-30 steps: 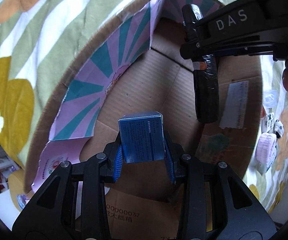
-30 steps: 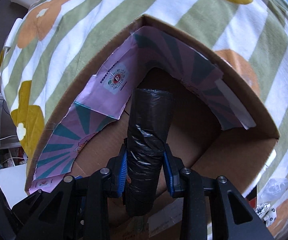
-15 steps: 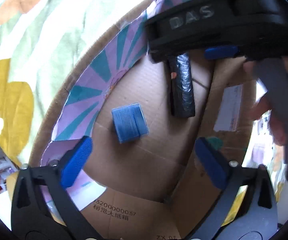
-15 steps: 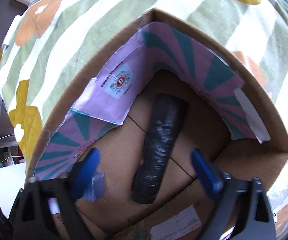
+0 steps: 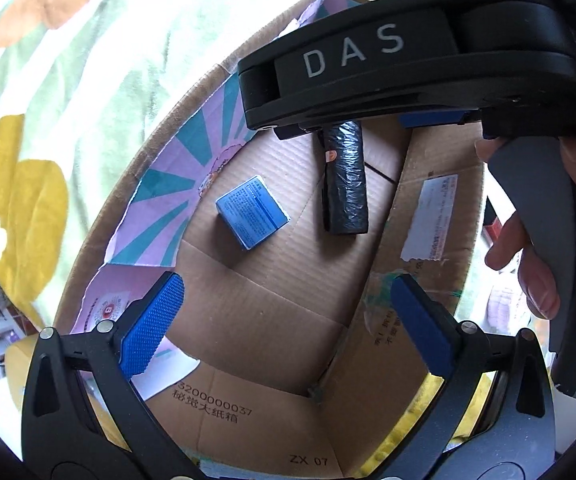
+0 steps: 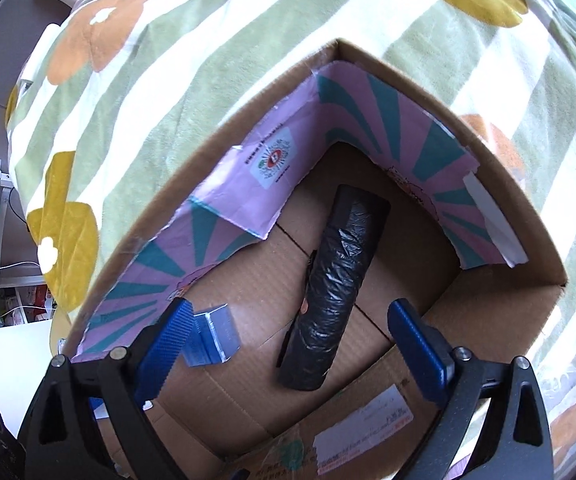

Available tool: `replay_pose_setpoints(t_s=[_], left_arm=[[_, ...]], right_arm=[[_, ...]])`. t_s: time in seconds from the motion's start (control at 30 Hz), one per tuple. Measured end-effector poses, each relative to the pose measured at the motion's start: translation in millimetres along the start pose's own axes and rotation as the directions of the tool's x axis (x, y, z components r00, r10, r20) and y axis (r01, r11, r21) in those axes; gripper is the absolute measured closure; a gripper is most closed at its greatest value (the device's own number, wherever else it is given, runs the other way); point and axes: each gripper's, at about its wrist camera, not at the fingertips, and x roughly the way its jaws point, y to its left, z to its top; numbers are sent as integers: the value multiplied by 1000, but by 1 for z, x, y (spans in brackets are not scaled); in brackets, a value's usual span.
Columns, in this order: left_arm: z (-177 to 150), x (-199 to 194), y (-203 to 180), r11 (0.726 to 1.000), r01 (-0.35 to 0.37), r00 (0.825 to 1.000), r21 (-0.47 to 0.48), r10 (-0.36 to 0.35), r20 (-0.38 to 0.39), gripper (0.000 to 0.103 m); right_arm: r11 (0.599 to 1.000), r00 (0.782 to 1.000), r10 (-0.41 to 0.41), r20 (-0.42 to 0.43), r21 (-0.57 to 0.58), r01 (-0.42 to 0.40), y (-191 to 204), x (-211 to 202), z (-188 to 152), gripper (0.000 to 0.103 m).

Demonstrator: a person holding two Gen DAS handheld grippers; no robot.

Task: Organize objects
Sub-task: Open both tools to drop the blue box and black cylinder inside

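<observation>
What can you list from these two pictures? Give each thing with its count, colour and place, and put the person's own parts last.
box: one, brown cardboard, open, on the cloth
liner: one, purple and teal paper, along the box's inner walls
carton: one, blue, on the box floor
roll: one, black plastic, on the box floor beside the carton, apart from it
labels: white, on the box's flaps
cloth: one, green and white striped with orange and yellow flowers, under the box
left gripper: black with blue pads, open above the box
right gripper: same, open above the roll
hand: one, on the right gripper's handle
</observation>
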Motion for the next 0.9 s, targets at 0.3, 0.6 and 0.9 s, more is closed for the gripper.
replay_pose_setpoints(t_s=[0.3,0.6,0.9], left_arm=[[-5,-37,-16,998,19,999,57,-21,37,0],[8,-89,-36,978,8,996,206,-26,82,0],[-17,-147,-80,925,36,986,378,-93,135,0]], right_arm=[[1000,999,4,48,-3,-4,6,-55,-12,6],[999,988,-46,144,31,42,13,-122,-52,6],[968,947,-148,284,236,81,-36,-199,-131,6]])
